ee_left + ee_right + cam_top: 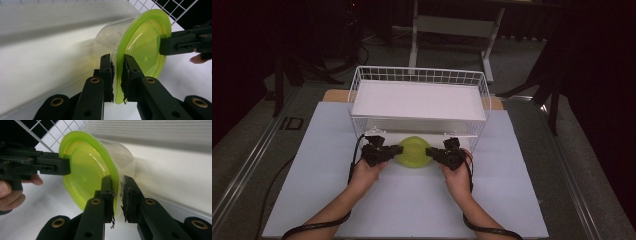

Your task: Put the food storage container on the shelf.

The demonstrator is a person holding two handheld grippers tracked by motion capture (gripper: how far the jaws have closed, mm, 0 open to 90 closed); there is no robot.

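High view: green-lidded container (413,151) on white table (312,165), just in front of wire basket (362,80); left gripper (398,149) and right gripper (430,151) flank it. Left gripper view: jaws clamp lid rim, basket shelf (37,22) behind. Right gripper view: jaws clamp the opposite rim.

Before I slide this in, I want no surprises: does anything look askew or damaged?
Nothing is spilled or broken. The clear round plastic container with the lime-green lid looks empty, each claw, left and right, pinching its lid rim. One oddity: the right claw's pads look frayed, a loose thread dangling.
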